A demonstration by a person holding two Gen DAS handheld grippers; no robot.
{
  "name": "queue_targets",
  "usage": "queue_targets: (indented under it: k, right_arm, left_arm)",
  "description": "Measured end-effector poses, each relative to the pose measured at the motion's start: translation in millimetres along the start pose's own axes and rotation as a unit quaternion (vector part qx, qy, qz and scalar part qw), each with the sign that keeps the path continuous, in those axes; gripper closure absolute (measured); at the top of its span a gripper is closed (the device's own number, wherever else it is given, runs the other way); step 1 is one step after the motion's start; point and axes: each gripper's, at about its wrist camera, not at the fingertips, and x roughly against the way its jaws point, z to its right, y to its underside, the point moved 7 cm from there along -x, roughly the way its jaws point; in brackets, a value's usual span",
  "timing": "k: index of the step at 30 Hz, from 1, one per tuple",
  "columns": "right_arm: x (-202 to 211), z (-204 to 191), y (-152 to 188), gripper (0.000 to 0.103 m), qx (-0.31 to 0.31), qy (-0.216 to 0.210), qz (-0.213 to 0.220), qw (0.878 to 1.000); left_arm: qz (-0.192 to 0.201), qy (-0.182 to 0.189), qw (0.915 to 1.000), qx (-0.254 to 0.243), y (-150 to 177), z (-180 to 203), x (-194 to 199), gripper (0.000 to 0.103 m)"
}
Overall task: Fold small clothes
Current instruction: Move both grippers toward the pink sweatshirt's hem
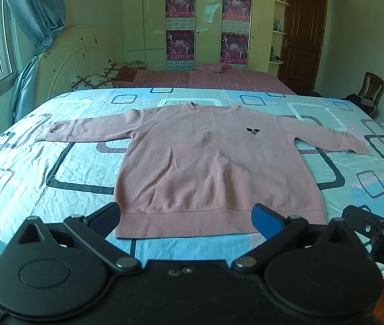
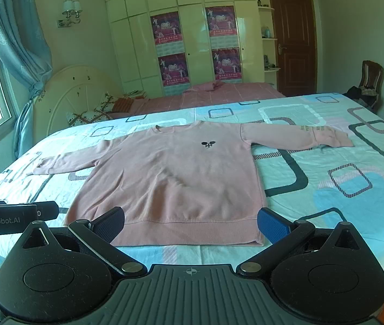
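A pink sweatshirt (image 1: 192, 159) lies flat and face up on the bed (image 1: 29, 162), on a light blue sheet with square patterns. Both sleeves are spread out to the sides, and the ribbed hem is nearest to the cameras. The left hand-held gripper (image 1: 186, 216) hangs just above the hem with its jaws wide apart and nothing between them. The right hand-held gripper (image 2: 190, 224) is the same, open and empty, near the hem.
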Motion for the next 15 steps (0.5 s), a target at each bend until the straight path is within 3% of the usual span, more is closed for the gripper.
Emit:
queue_targets:
  k: [15]
  right_arm:
    - [0,-6,1,0.0,0.002,0.001,0.003,1.0]
  left_arm:
    - [-0.003,0.005,1.0,0.001,4,-8,-2,0.001]
